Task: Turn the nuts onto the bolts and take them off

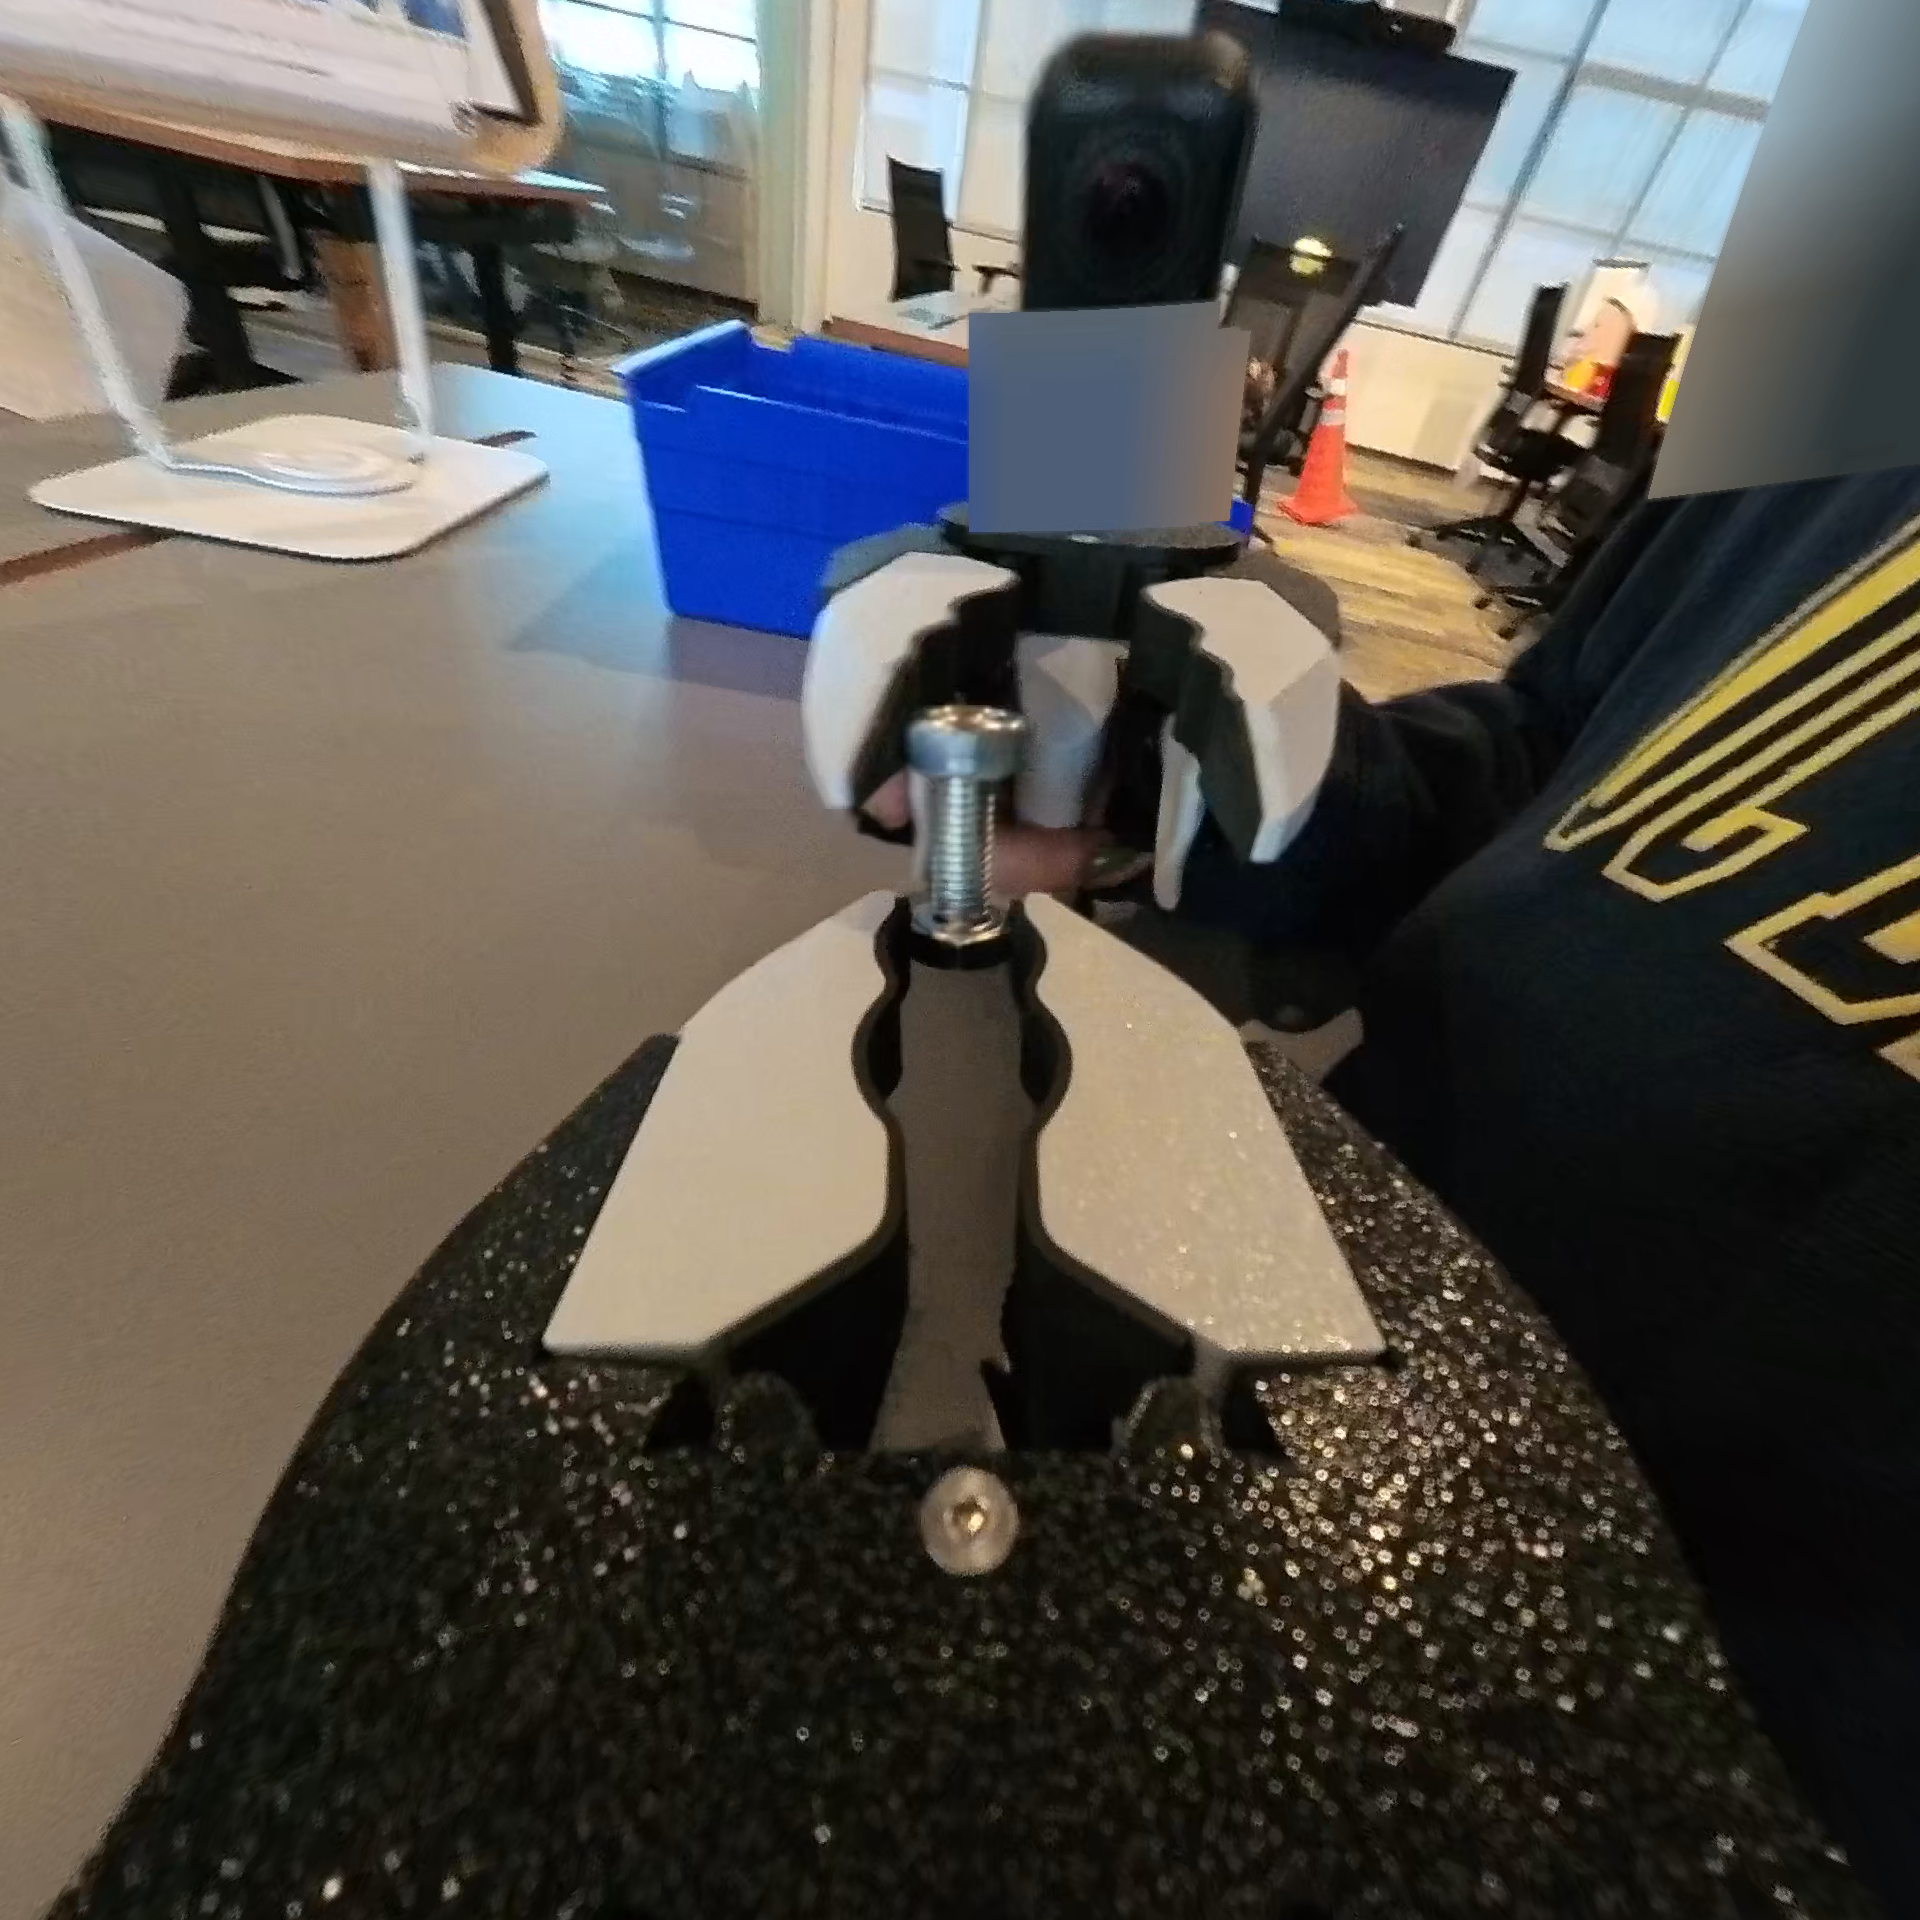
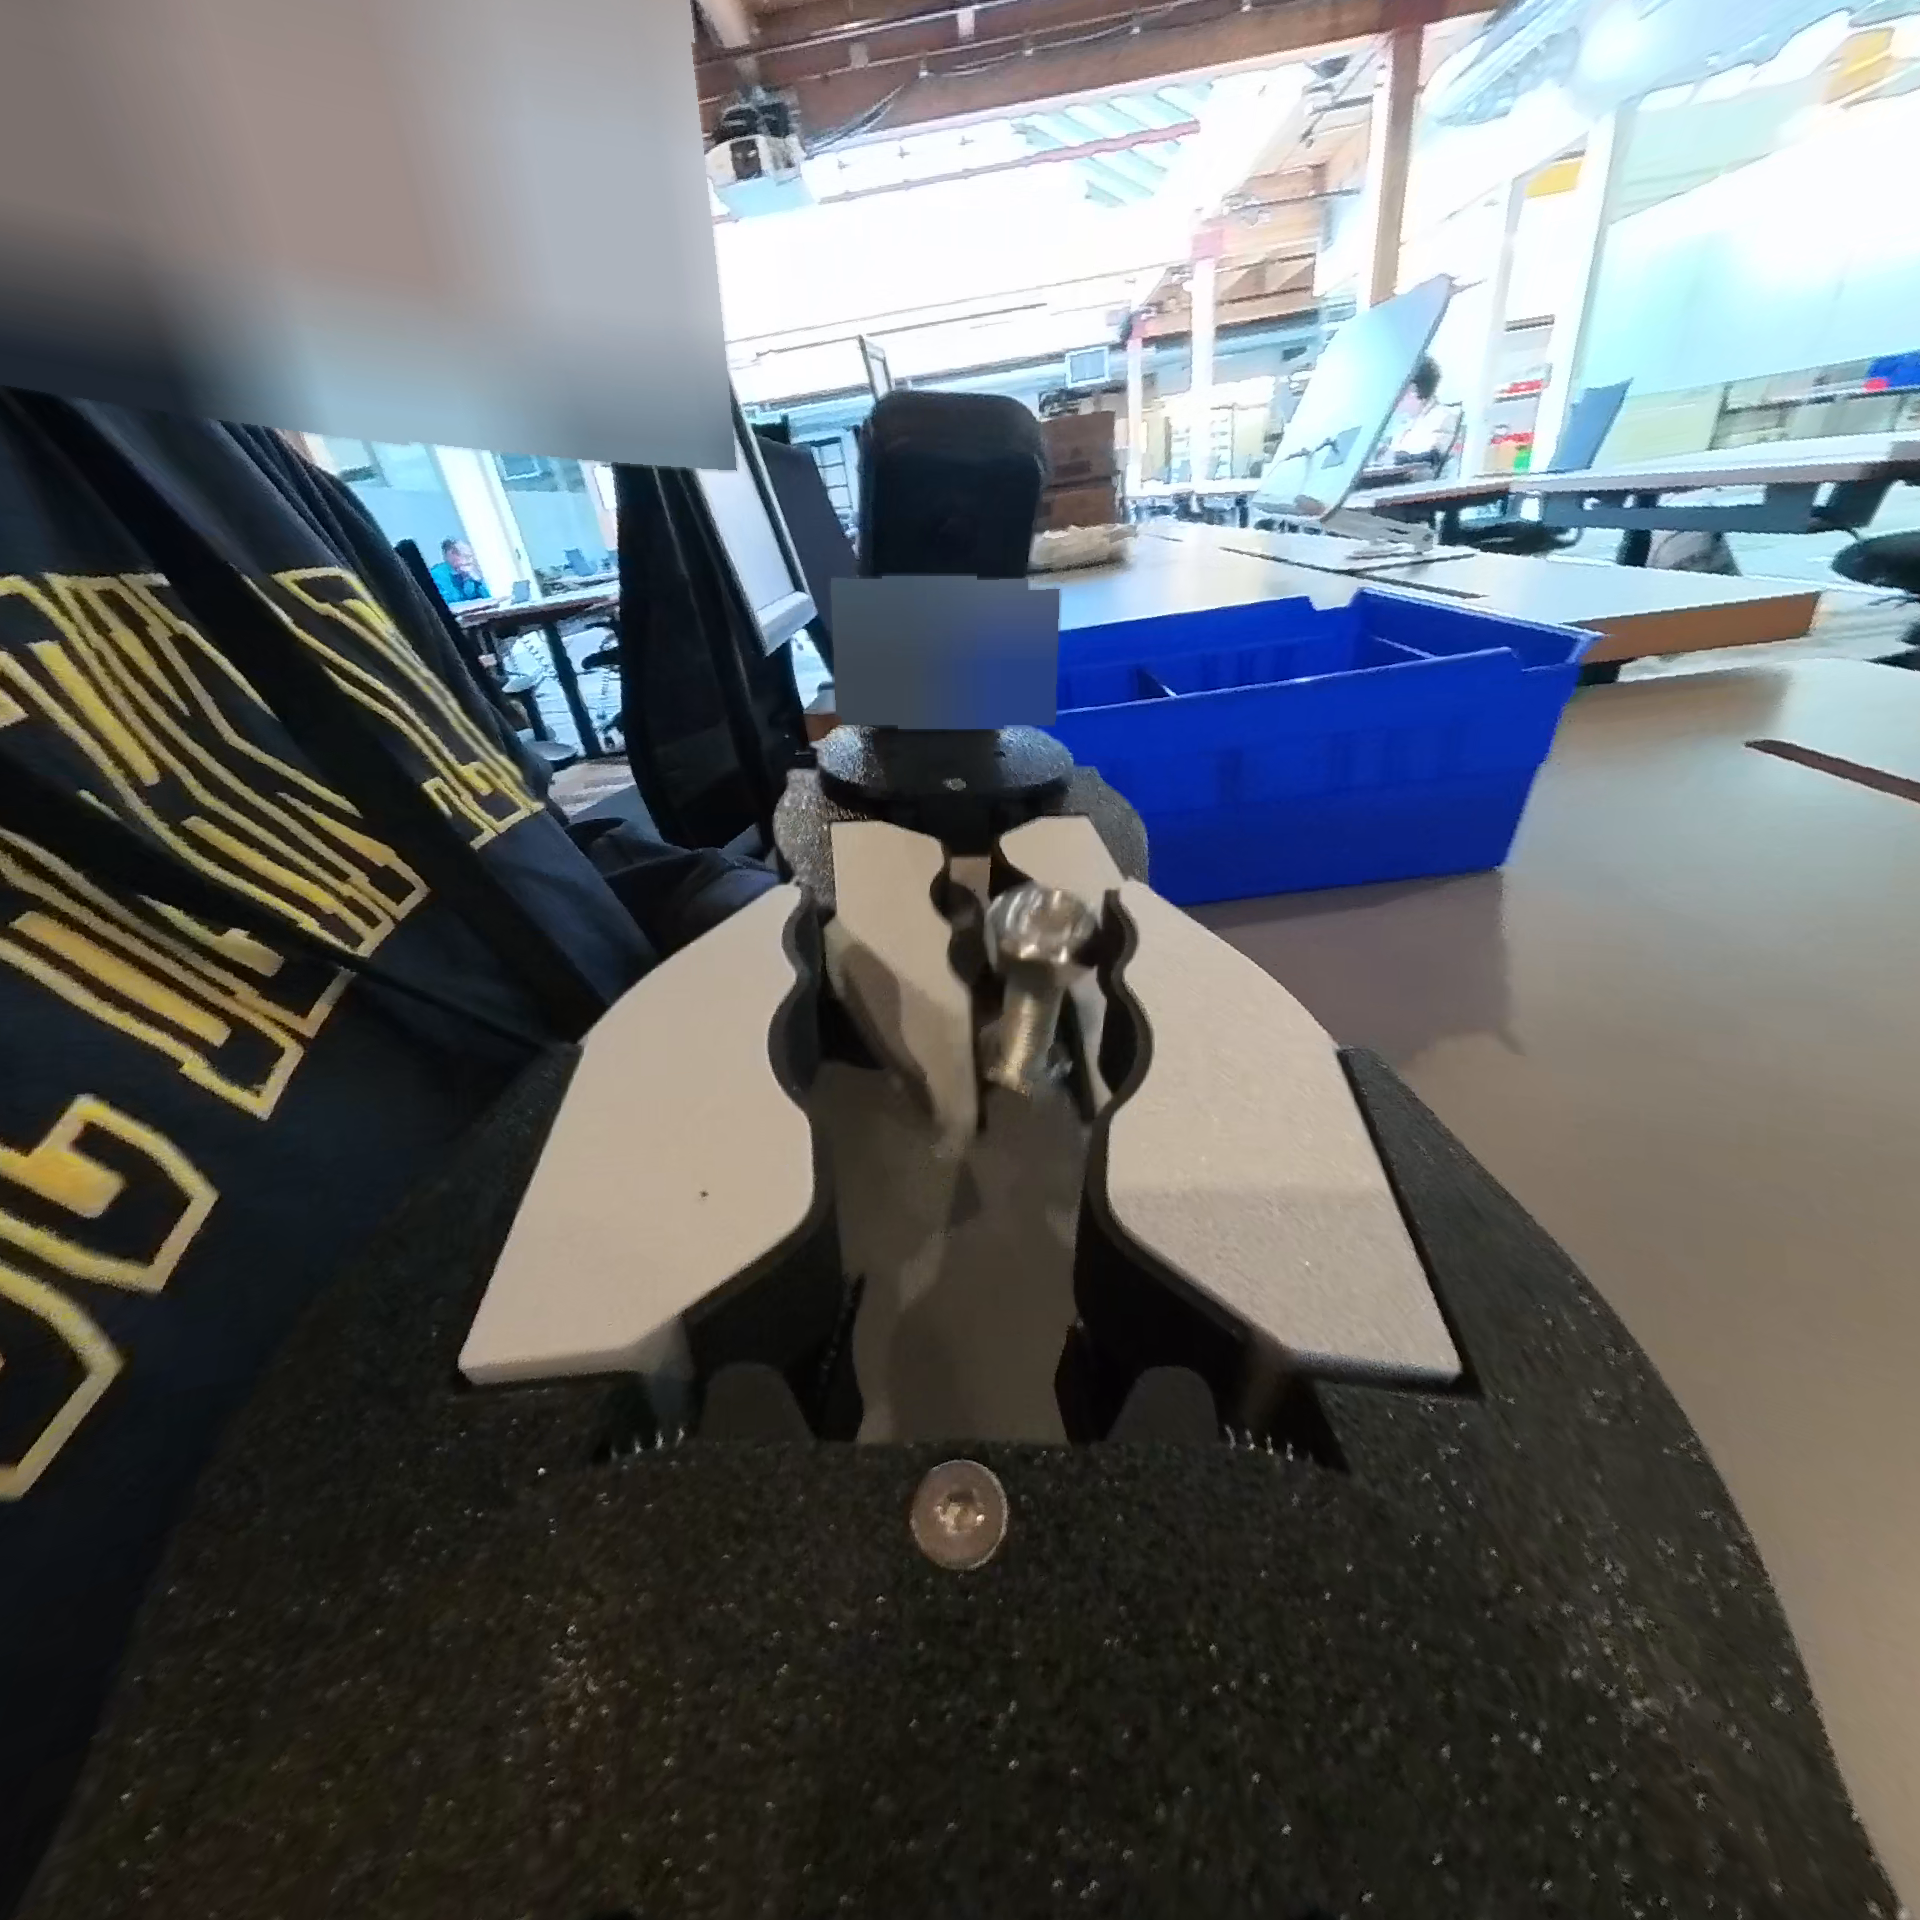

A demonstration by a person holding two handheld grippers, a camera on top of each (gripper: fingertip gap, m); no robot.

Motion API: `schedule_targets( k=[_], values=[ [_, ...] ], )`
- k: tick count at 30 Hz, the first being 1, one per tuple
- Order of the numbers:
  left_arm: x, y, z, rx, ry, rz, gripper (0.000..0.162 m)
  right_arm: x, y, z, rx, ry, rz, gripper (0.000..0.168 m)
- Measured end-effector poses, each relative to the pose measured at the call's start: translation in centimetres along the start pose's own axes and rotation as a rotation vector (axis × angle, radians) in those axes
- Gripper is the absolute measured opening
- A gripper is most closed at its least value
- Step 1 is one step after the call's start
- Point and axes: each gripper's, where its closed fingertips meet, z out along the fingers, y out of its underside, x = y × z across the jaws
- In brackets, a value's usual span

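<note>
While the left gripper [image 1: 956, 914] clamps a black nut [image 1: 954, 948] at its tips, a silver bolt [image 1: 961, 821] stands upright in it, mid-frame. Right gripper [image 2: 961, 940] faces it, fingers apart around the bolt. Blue bin [image 1: 800, 457] sits behind on the desk [image 1: 364, 831].

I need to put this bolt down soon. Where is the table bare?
Bare table runs left of the left gripper, between it, the blue bin and the white stand. It is crowded around the bolt, where the right gripper faces it.
</note>
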Motion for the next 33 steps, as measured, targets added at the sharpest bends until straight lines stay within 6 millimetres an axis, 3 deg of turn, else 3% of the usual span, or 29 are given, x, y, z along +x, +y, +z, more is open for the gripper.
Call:
schedule_targets(
  k=[6, 9, 13, 22, 25, 33],
  values=[
    [-1.6, -0.6, -1.3, 0.038, -0.069, -0.026, 0.018, -0.1, -0.2, -1.3, 0.009, 0.017, -0.023, 0.042],
    [-1.7, -0.8, -1.6, 0.056, -0.064, -0.036, 0.017, 0.6, -0.4, -1.5, 0.014, 0.055, -0.018, 0.046],
    [-0.6, -0.5, -0.9, 0.026, -0.013, -0.012, 0.018, 0.9, -0.4, -0.5, 0.021, 0.062, -0.008, 0.061],
    [1.7, 0.4, 0.8, -0.042, 0.107, 0.020, 0.018, -1.0, 0.1, 1.6, 0.001, -0.051, -0.015, 0.063],
    [1.2, 0.1, 0.5, -0.025, 0.079, 0.015, 0.017, -1.5, 0.1, 1.5, 0.000, -0.076, -0.023, 0.059],
    [-1.0, -1.1, -1.5, 0.054, -0.011, -0.024, 0.017, -0.4, -0.2, 0.2, 0.016, -0.003, -0.026, 0.062]
  ],
)
